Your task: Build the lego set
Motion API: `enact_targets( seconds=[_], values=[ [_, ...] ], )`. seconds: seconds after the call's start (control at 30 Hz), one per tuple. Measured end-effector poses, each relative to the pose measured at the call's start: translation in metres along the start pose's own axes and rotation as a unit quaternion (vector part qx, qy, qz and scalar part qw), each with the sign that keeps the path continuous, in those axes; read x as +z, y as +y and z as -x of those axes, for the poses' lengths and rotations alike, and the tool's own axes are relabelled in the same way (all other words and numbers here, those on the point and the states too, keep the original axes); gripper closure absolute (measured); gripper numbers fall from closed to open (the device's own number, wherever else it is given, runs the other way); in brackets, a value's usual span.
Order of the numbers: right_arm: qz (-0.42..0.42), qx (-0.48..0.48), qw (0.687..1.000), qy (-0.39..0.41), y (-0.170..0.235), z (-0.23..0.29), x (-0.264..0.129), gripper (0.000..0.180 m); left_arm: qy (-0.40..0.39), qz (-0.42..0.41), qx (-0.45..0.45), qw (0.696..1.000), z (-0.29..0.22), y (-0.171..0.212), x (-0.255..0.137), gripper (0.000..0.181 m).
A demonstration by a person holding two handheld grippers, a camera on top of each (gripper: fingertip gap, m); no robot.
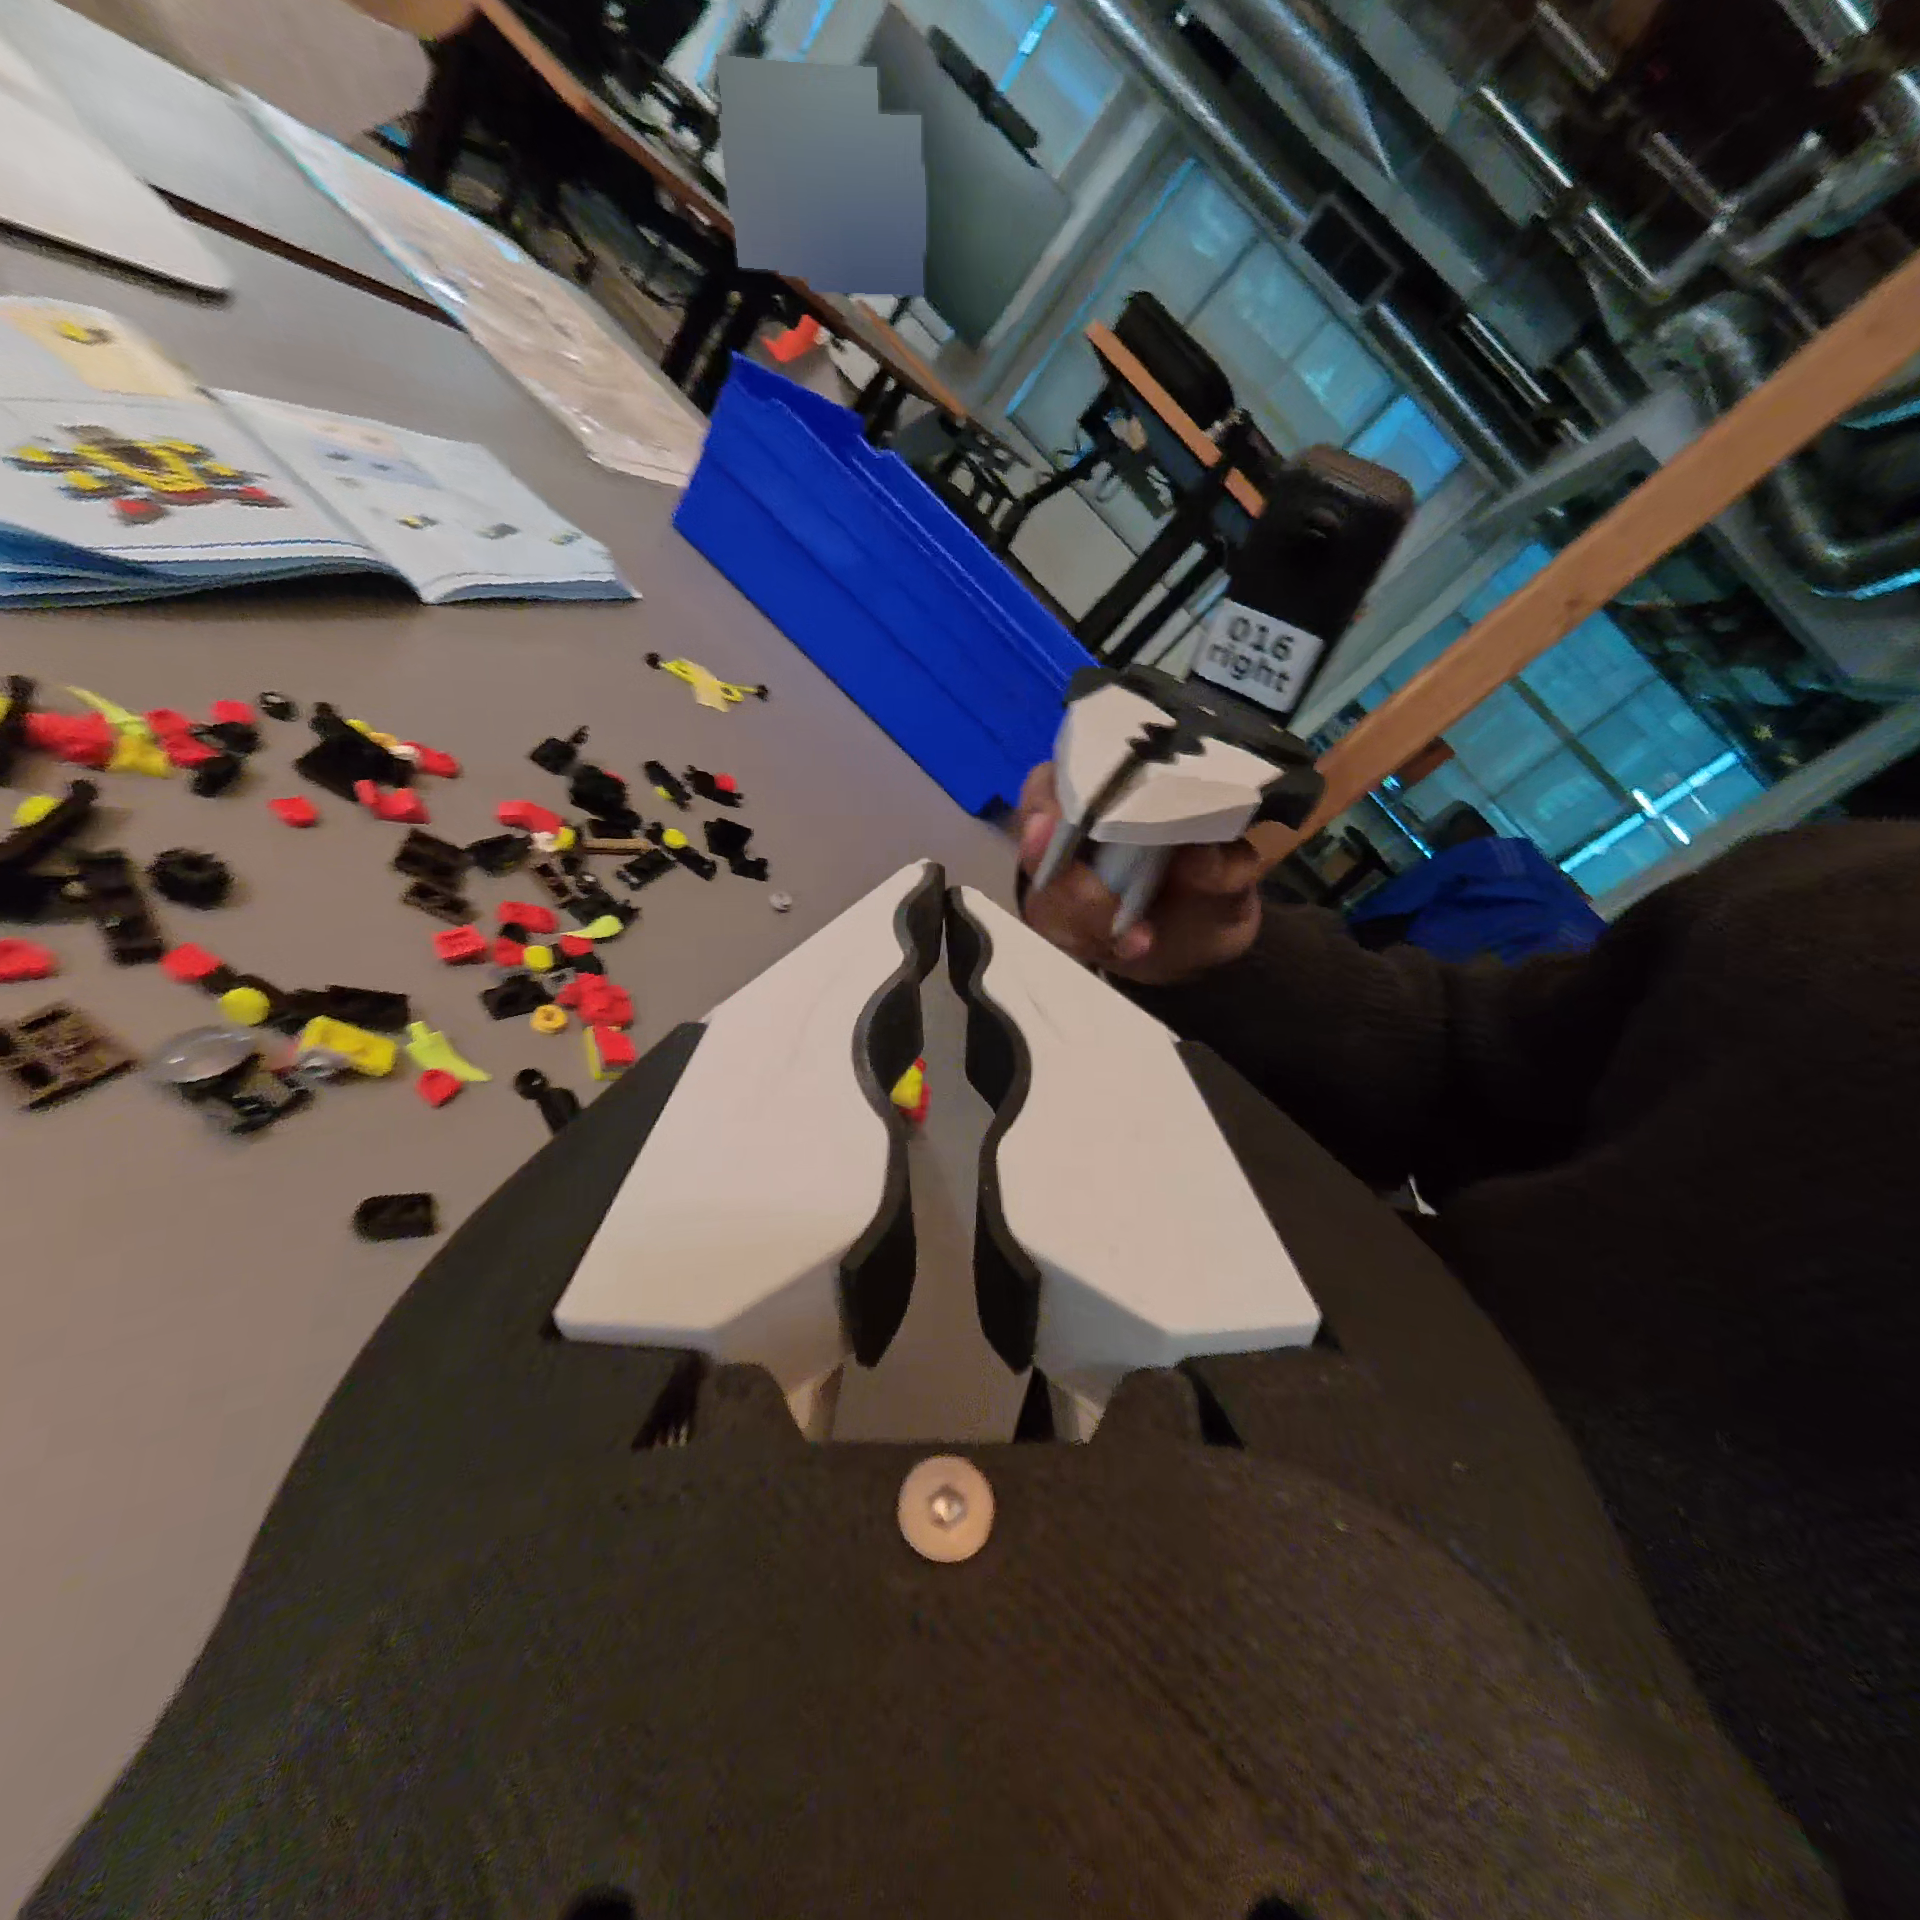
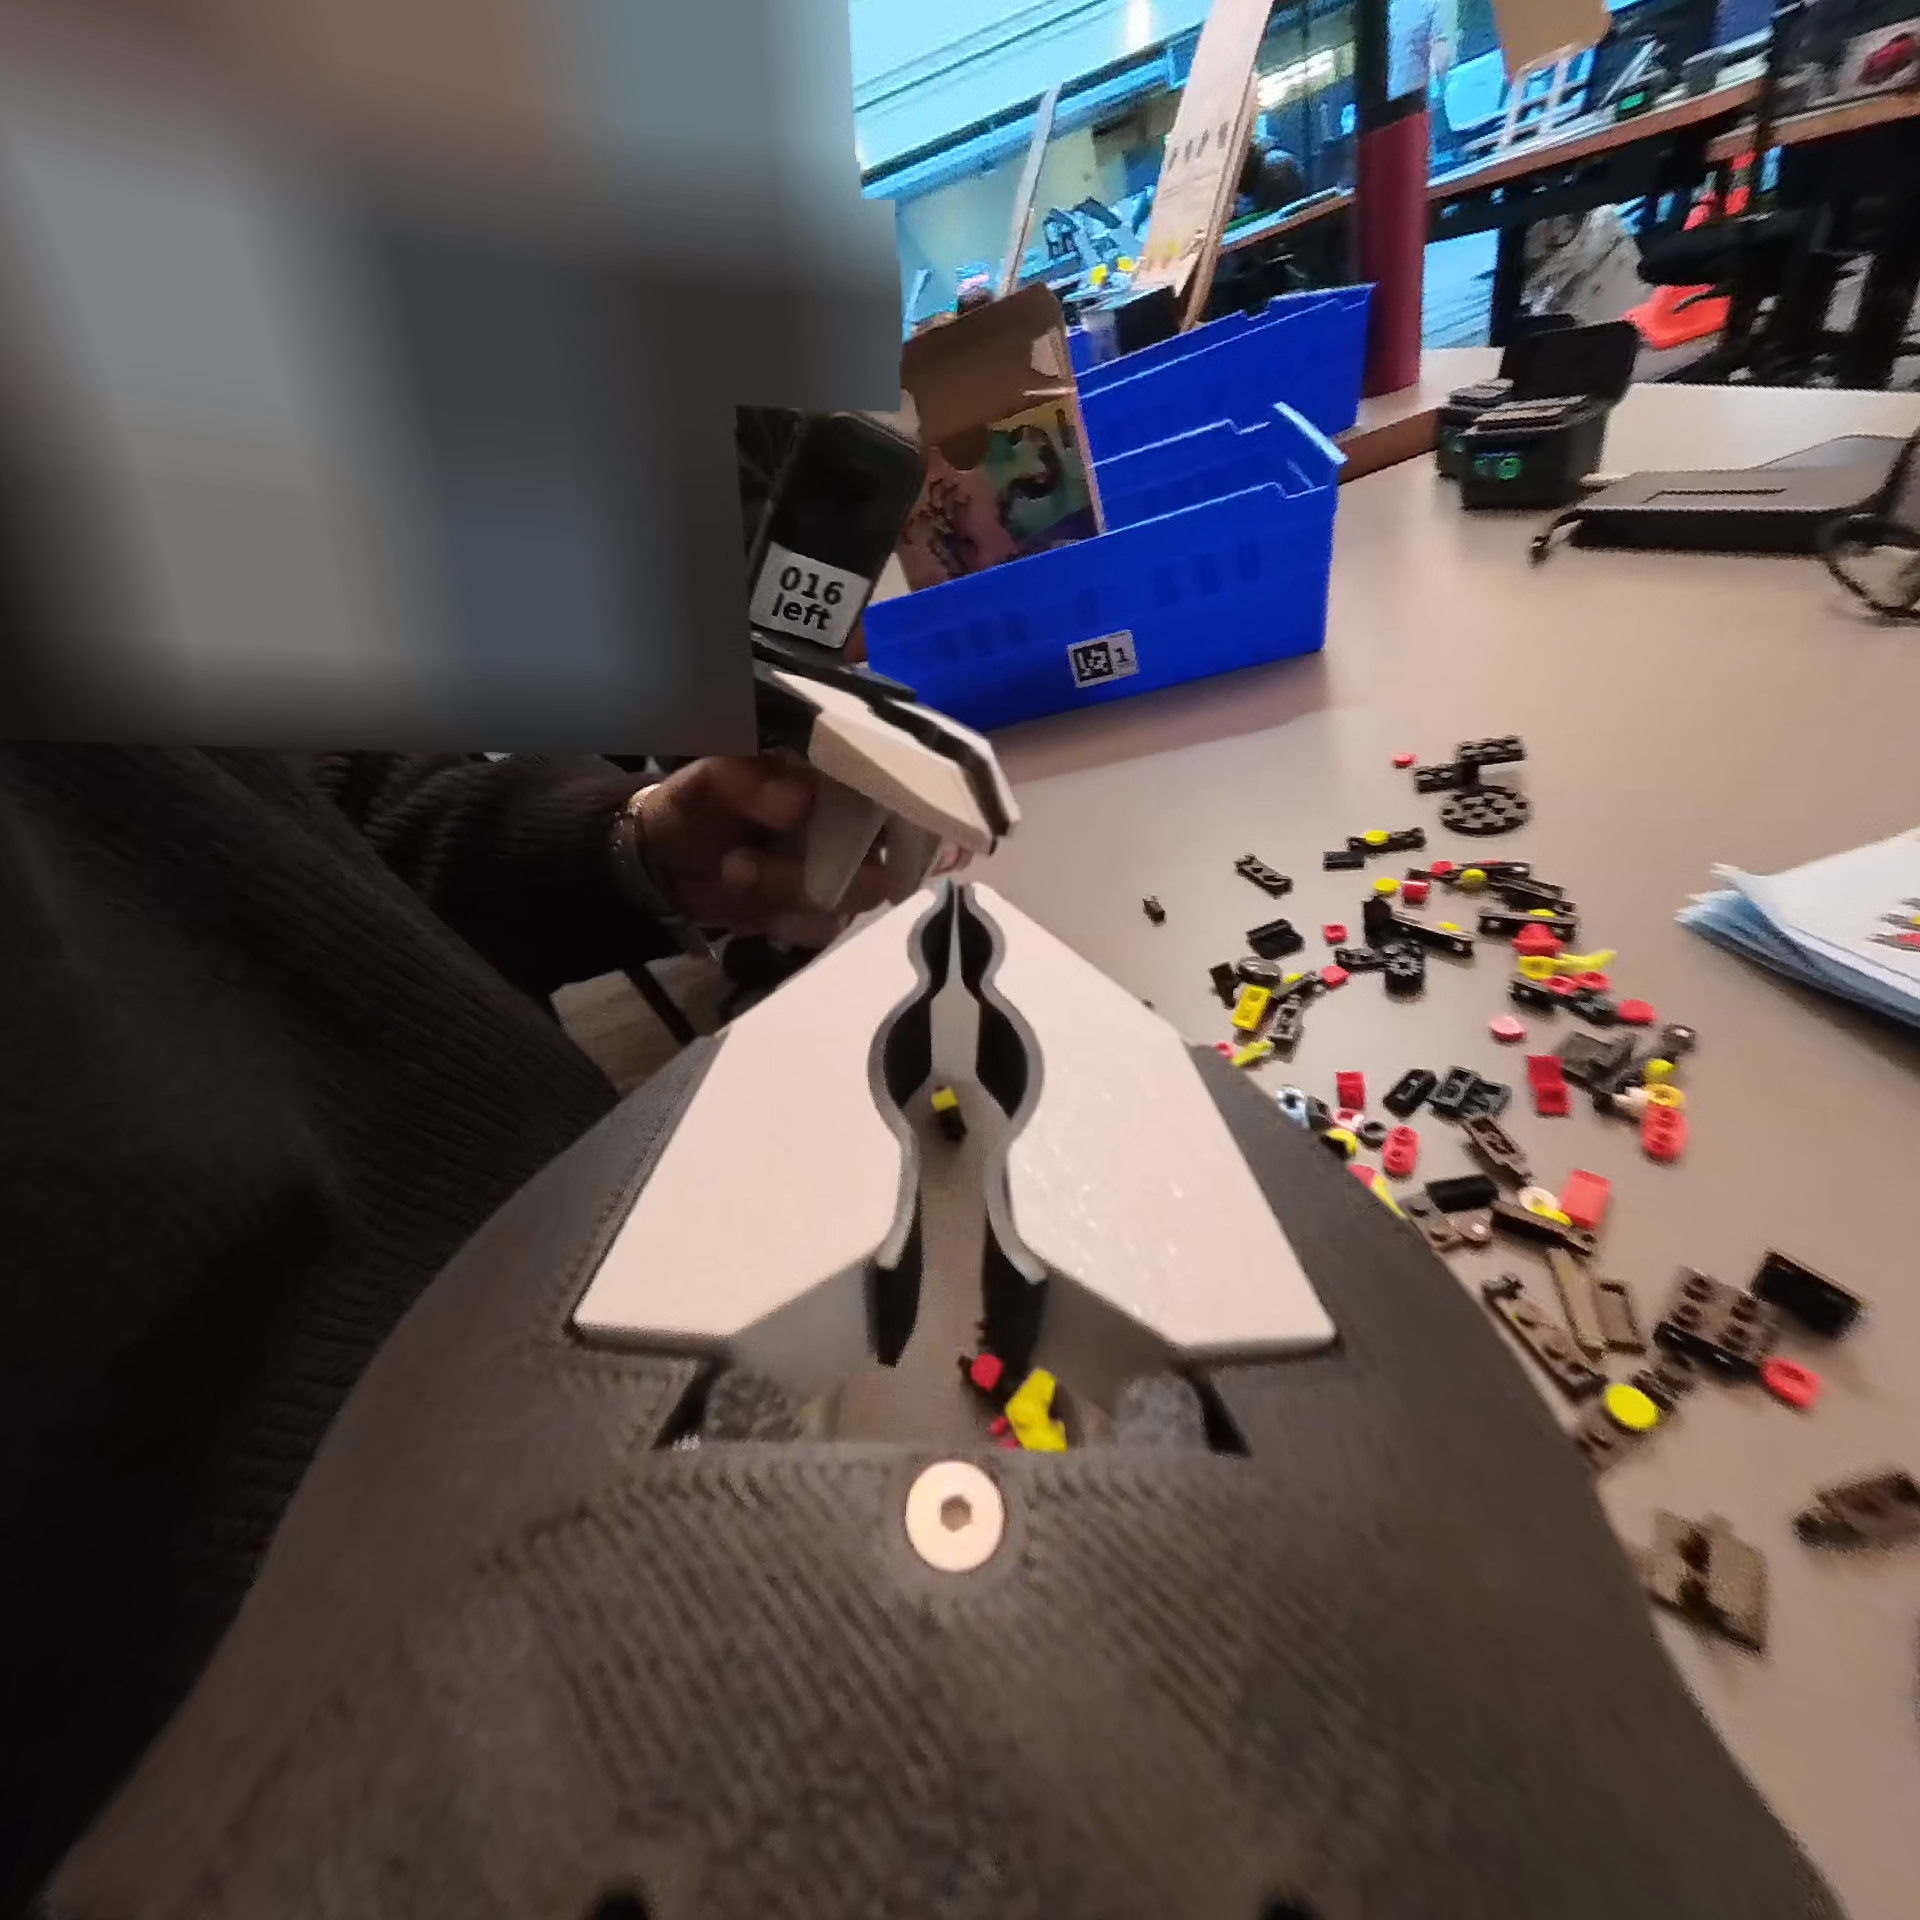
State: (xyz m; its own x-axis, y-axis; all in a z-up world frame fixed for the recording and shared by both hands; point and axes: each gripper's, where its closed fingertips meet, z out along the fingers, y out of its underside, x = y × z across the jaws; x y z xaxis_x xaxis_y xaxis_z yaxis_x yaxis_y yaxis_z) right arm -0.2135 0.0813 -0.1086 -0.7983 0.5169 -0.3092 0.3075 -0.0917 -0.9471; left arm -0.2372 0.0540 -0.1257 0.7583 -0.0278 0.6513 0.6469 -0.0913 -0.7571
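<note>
Many loose red, yellow and black lego pieces (image 1: pixel 520 883) lie scattered on the grey table (image 1: pixel 156 1455); they also show in the right wrist view (image 2: pixel 1507 1060). My left gripper (image 1: pixel 943 883) is shut with nothing between its tips, raised above the table's near edge. My right gripper (image 2: pixel 956 899) is also shut and empty. The two grippers face each other, tips a short way apart; the right gripper (image 1: pixel 1153 743) and the left gripper (image 2: pixel 1000 821) each show in the other's view, held in a hand. Small yellow and red pieces (image 1: pixel 909 1091) show through the finger gaps, lying below.
An open instruction booklet (image 1: pixel 260 499) lies beyond the pieces and shows in the right wrist view (image 2: pixel 1829 935). A blue bin (image 1: pixel 883 582) stands at the back, with a cardboard box (image 2: pixel 997 447) behind it. A person's dark sleeve (image 1: pixel 1558 1039) fills the near side. Across from one pair of fingers to the other is roughly 5 cm.
</note>
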Motion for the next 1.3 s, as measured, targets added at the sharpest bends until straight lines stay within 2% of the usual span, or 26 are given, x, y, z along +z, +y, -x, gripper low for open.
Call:
enact_targets(
  seconds=[0.23,0.43,0.7,0.83,1.03,1.2,1.3],
  values=[
    [0.067,-0.02,0.995,0.078,0.034,-0.001,-0.011,0.172,-0.047,0.004,-0.025,0.999,0.024,0.0,-0.005,0.181],
    [0.167,-0.09,0.977,0.095,0.073,0.011,-0.007,0.168,-0.066,0.001,-0.018,0.998,0.031,-0.001,-0.006,0.181],
    [0.258,-0.163,0.951,0.038,0.115,0.042,0.018,0.169,-0.064,-0.026,-0.035,0.997,0.034,-0.01,-0.01,0.181],
    [0.258,-0.157,0.953,0.024,0.119,0.05,0.022,0.17,-0.063,-0.042,-0.021,0.997,0.033,-0.018,-0.016,0.181],
    [0.232,-0.119,0.965,0.004,0.116,0.067,0.024,0.171,-0.081,-0.102,-0.02,0.991,0.038,-0.04,-0.047,0.181],
    [0.207,-0.065,0.976,-0.012,0.124,0.094,0.012,0.171,-0.097,-0.126,-0.038,0.987,0.029,-0.029,-0.076,0.181],
    [0.199,-0.048,0.979,-0.005,0.133,0.117,0.005,0.171,-0.136,-0.126,0.004,0.983,0.02,-0.023,-0.111,0.181]
  ],
)
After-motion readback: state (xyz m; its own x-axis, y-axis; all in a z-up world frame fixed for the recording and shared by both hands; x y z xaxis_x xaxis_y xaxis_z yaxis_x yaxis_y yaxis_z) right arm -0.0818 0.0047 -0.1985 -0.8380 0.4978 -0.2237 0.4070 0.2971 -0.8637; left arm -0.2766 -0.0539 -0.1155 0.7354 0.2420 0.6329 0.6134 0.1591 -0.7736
